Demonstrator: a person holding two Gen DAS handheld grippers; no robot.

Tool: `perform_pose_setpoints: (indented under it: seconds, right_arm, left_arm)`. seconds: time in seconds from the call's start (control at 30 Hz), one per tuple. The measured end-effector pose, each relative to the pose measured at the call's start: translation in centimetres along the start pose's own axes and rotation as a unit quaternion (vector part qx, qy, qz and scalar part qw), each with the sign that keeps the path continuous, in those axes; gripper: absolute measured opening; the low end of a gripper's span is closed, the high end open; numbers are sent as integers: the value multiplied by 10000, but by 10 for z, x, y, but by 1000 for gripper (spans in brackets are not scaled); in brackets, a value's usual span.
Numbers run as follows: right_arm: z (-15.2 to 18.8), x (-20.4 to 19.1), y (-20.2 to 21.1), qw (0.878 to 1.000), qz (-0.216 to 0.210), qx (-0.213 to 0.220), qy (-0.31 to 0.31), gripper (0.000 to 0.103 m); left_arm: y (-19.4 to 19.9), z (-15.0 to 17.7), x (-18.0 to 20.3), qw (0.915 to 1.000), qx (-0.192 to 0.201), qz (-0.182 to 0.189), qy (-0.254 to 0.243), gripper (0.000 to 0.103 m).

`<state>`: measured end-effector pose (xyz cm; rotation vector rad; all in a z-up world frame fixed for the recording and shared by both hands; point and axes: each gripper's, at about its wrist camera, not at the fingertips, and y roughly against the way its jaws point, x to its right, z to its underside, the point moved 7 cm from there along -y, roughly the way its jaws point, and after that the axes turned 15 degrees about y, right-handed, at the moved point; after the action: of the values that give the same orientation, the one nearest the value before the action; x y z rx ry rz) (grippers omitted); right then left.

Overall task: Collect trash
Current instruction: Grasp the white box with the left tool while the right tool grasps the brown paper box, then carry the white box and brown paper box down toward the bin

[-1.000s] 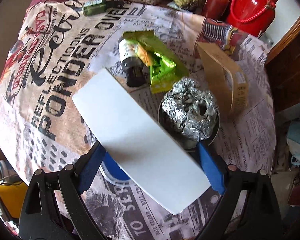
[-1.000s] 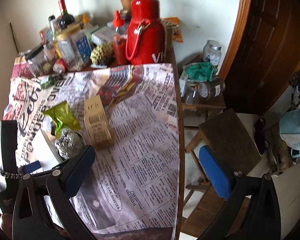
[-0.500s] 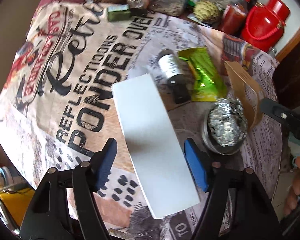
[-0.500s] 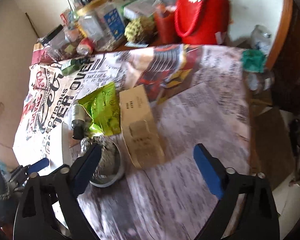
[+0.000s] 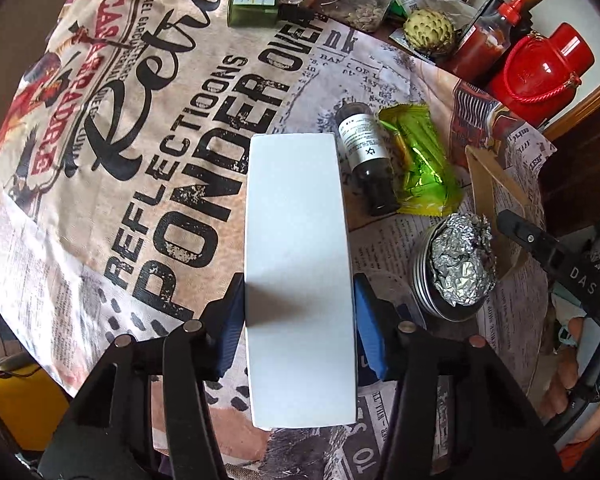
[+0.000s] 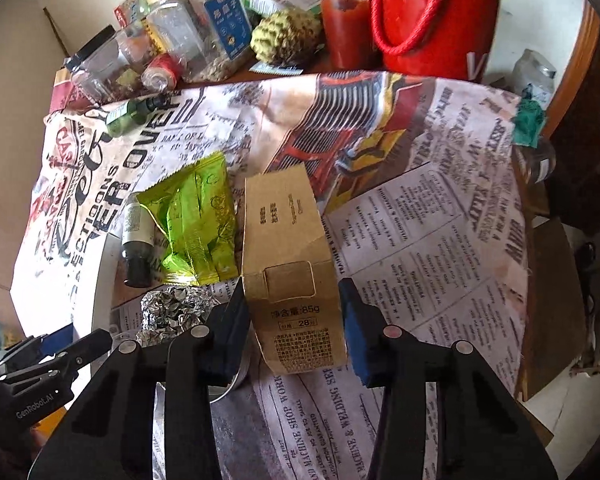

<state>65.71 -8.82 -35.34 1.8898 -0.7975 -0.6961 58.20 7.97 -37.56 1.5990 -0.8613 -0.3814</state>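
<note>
A long white box [image 5: 296, 264] lies on the printed tablecloth [image 5: 160, 140]. My left gripper [image 5: 300, 292] straddles its near half, jaws closing, both blue pads against its long sides. In the right wrist view a brown carton [image 6: 284, 220] lies flat, and my right gripper [image 6: 294, 292] is closing on its near end with the pads touching its edges. A crumpled foil ball [image 5: 464, 268] sits in a round tin [image 5: 424, 296] between the two boxes. A green wrapper [image 5: 420, 164] and a dark labelled bottle [image 5: 368, 156] lie just beyond.
Jars, a green bottle [image 5: 252, 10], a custard apple [image 5: 430, 30], a sauce bottle [image 5: 484, 44] and a red flask [image 5: 540, 68] crowd the table's far edge. The table's right edge [image 6: 520, 280] drops to a wooden stool and floor clutter.
The left jaws have closed onto the white box, which now runs straight away from the camera. The right gripper has dropped towards the table and closed around the brown carton.
</note>
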Motion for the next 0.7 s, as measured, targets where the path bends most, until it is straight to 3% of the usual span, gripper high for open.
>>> perform_pose_setpoints:
  seconds: [0.37, 0.57, 0.7]
  right_arm:
    - [-6, 6, 53, 9988, 264, 417, -46, 39]
    - [-14, -3, 99, 9961, 336, 813, 0, 38]
    - [-18, -17, 138, 9929, 440, 1104, 91, 39]
  left_arm:
    - [60, -12, 21, 9968, 588, 282, -460, 51]
    - [117, -14, 38, 9900, 1170, 345, -705, 51]
    - [159, -9, 45, 9838, 1448, 575, -889, 51]
